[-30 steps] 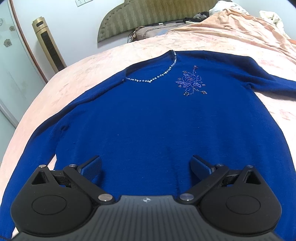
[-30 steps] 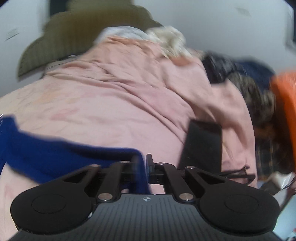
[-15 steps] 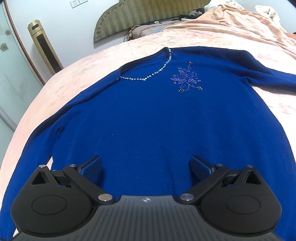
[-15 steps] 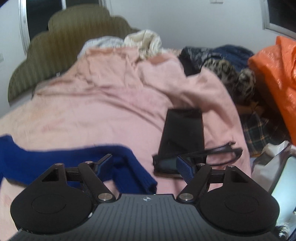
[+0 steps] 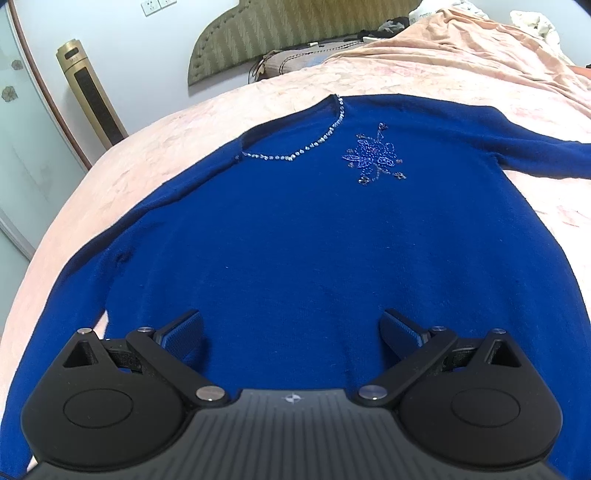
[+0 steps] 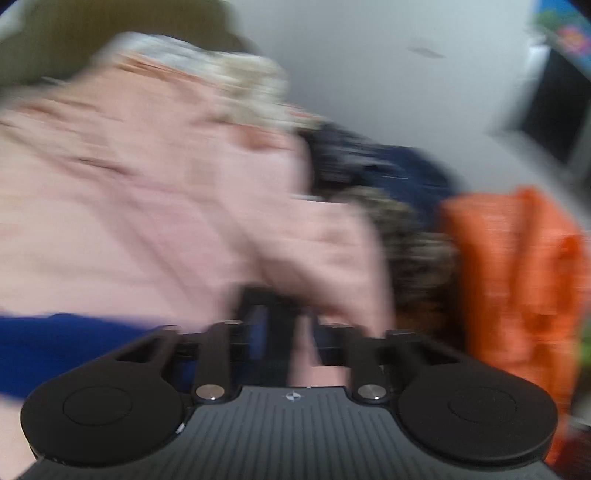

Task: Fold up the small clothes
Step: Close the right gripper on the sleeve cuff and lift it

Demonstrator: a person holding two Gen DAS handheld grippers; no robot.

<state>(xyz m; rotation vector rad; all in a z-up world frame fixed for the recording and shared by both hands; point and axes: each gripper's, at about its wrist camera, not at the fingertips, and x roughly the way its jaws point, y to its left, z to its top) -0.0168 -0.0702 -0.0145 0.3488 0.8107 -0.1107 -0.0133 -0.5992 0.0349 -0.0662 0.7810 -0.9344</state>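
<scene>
Both grippers are idling: I'm hovering the left gripper, jaws wide, over the blue sweater lying flat on the pink bedspread. Right gripper is blurring; jaws just closing, nothing visibly between them.

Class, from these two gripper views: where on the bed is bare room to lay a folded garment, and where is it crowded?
Free: pink bedspread between the blue sweater neckline and the headboard. Crowded: bunched pink cover, dark clothes and orange fabric, all blurred.
</scene>
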